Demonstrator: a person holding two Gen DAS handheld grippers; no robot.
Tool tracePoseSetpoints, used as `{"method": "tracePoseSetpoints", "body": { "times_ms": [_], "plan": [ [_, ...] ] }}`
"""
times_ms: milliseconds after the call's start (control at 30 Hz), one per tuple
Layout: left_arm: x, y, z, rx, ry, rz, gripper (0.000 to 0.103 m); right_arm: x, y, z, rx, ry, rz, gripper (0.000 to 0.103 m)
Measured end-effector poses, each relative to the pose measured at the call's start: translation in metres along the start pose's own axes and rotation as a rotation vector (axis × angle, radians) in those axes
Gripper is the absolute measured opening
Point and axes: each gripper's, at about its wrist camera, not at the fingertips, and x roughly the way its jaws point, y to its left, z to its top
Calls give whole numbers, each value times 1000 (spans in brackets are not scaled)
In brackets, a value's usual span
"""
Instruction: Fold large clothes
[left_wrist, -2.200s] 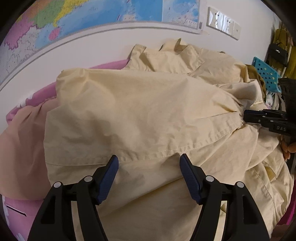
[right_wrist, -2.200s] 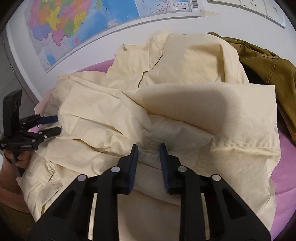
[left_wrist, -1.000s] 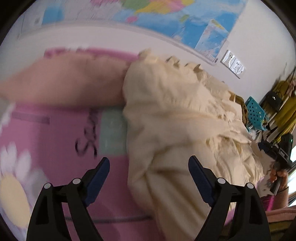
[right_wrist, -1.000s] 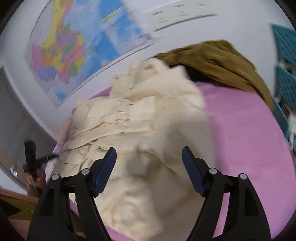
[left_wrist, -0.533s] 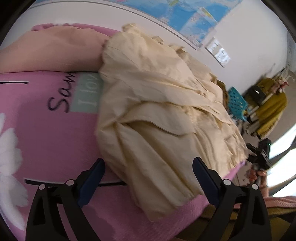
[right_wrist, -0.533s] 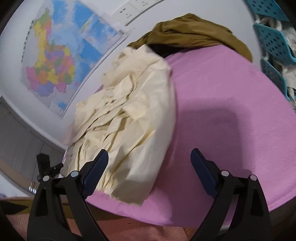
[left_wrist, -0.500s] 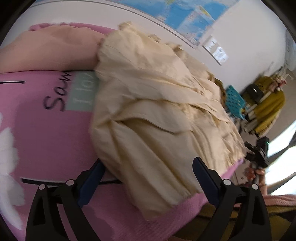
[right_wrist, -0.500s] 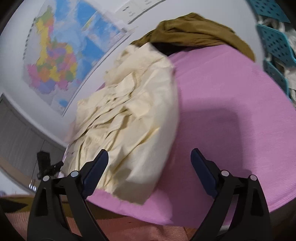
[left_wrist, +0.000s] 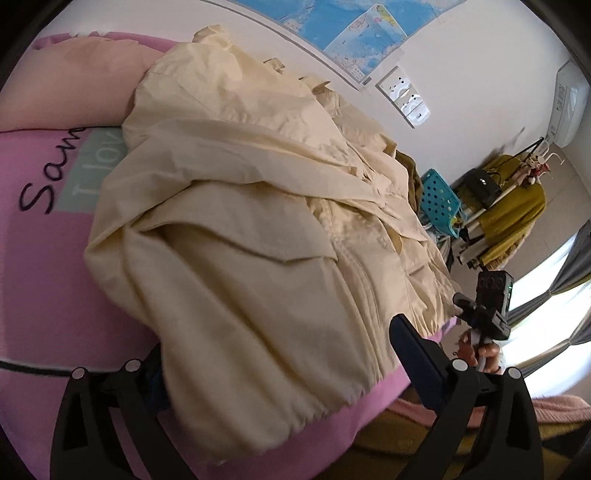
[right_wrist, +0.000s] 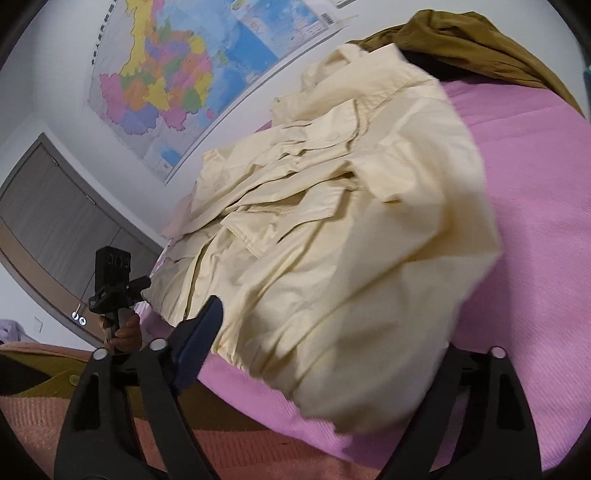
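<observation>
Cream jacket (left_wrist: 258, 229): lies bunched in loose overlapping folds on the pink bed (left_wrist: 48, 266), its hem reaching the bed's near edge; also seen from the other side (right_wrist: 332, 221).
Peach pillow (left_wrist: 74, 88): at the far left of the left wrist view, touching the jacket's upper edge.
Bed print: dark script letters and a pale green patch (left_wrist: 92, 166) show on the cover, just left of the jacket.
Left claw (left_wrist: 280, 358): spread wide and holding nothing; it straddles the jacket's lower corner, the left finger partly hidden under the cloth, the blue pad of the right finger (left_wrist: 406, 343) clear of it.
Right claw (right_wrist: 325, 343): also spread wide, empty, straddling the opposite lower corner of the jacket; its right finger is covered by the fabric.
Olive garment (right_wrist: 480, 40): heaped at the far end of the bed, touching the jacket's collar end.
Wall map (right_wrist: 177, 74): hangs above the bed.
Blue perforated basket (left_wrist: 439, 199): beyond the bed, at the right.
</observation>
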Motion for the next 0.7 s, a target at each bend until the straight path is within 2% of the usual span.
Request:
{"method": "tracePoseSetpoints", "body": {
  "times_ms": [67,133,167,200,233,300,400,567,700],
  "plan": [
    [4,-3,1,-3,-6,43,76,3,-2,0,30,0,31,61],
    [4,-2,1,-20,-9,96,50,4,-4,-1,59,2,56,49],
    [2,1,1,-42,-11,116,43,3,-5,-1,78,-2,76,36],
    [0,4,2,-57,-12,121,32,0,-7,-1,101,-17,102,30],
    [-4,7,3,-76,-18,116,26,-5,-8,-2,115,-31,114,23],
    [-15,10,5,-99,-40,74,21,-19,-1,-2,108,-70,158,18],
    [-38,1,8,-66,-72,34,19,-40,24,0,53,-113,204,16],
    [-85,-18,3,10,-109,-15,18,-76,57,-5,-5,-168,230,15],
    [-106,-16,-6,-11,-111,-47,18,-92,68,-19,-4,-181,244,15]
  ]
}}
